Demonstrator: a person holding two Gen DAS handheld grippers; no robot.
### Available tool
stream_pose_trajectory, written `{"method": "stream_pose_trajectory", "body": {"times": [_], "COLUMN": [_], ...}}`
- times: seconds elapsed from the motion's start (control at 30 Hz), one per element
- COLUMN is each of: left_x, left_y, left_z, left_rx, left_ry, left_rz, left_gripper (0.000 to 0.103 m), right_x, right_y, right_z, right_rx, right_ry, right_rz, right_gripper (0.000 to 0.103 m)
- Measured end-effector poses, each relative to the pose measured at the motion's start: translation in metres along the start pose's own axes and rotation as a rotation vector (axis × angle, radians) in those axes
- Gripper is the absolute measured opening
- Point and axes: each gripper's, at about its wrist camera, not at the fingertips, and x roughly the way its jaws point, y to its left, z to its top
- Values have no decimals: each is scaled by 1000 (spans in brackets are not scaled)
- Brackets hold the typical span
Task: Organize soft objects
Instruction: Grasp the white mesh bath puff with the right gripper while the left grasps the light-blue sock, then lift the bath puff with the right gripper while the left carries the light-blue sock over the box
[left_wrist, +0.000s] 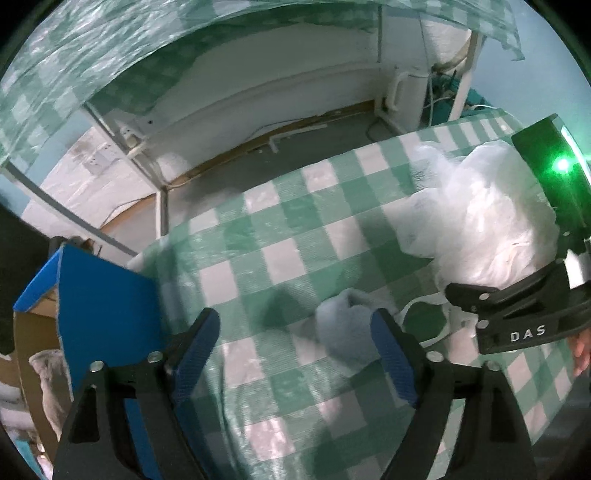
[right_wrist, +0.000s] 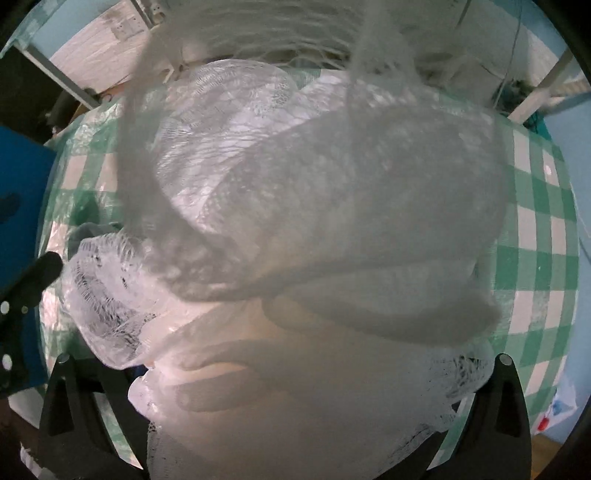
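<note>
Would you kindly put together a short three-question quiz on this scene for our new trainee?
1. True or false: the left hand-held gripper is shut on the small white bundle.
2. What pattern covers the tablecloth?
3. What fills the right wrist view? A) white mesh netting B) a red towel C) a metal pan

Key
1. False: its jaws stand open, and the bundle lies by the right finger.
2. Green and white checks.
3. A: white mesh netting.
</note>
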Motion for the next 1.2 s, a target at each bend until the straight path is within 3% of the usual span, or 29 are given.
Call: {"method": "stream_pose_trajectory", "body": {"times": [0.17,0.47,0.53,0.6,0.67,0.9,1.07,1.2], "left_x": [10,35,38,40,40,35,28,22], "left_y": [-13,-28,-28,-26,-26,-26,-15,-5], "left_z": [3,5,4,3,1,-7,-13,-20], "left_rx": [33,71,64,59,58,83,51,19], "left_ry": [17,74,85,103,109,103,104,102], "left_rz": [-5,5,-9,-28,-34,21,31,35], "left_gripper": [87,86,80,58,47,42,35,32], "right_x": [-5,-10,-9,-8,-3,-1,-12,-24], "right_y": [-5,-19,-22,-27,-31,-27,-17,-8], "right_z": [-4,-6,-5,-9,-10,-14,-19,-27], "right_rx": [5,62,62,67,74,41,13,-18], "right_ry": [-5,-13,-14,-11,3,-13,-61,-95], "right_rz": [10,85,91,102,124,76,23,3], "right_gripper": [78,77,77,78,85,89,67,61]}}
